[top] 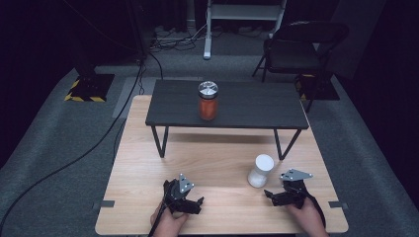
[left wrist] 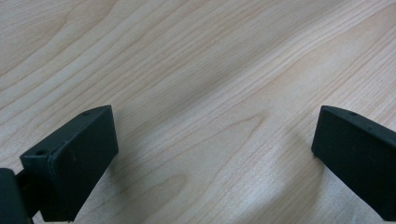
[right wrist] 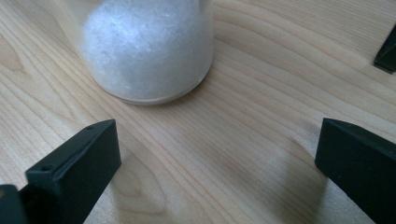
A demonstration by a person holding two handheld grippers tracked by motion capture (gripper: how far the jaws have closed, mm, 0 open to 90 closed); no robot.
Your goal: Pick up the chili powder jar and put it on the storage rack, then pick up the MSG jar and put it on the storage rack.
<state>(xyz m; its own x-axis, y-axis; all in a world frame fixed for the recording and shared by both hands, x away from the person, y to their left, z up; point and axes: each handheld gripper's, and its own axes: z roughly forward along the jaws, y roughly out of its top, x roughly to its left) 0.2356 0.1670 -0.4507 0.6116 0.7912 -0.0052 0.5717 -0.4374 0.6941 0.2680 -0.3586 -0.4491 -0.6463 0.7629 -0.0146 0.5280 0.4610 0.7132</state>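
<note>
A white-filled jar (top: 260, 171) with a white lid stands on the light wooden table (top: 207, 158), right of the middle. My right gripper (top: 272, 196) rests low near the front edge, just right of that jar. In the right gripper view its jaws stand wide open (right wrist: 217, 128), and the jar (right wrist: 149, 51) sits close ahead, left of centre, untouched. My left gripper (top: 190, 203) lies at the front left of centre, open (left wrist: 214, 121) over bare wood. A jar of orange contents (top: 208, 101) with a silver lid stands on the black shelf (top: 257, 106).
The black shelf stands on thin legs across the far half of the table, with a gap beneath. Beyond the table are a folding chair (top: 296, 49), floor cables and a stand base (top: 89, 88). A black corner (right wrist: 387, 51) shows at the right edge of the right gripper view.
</note>
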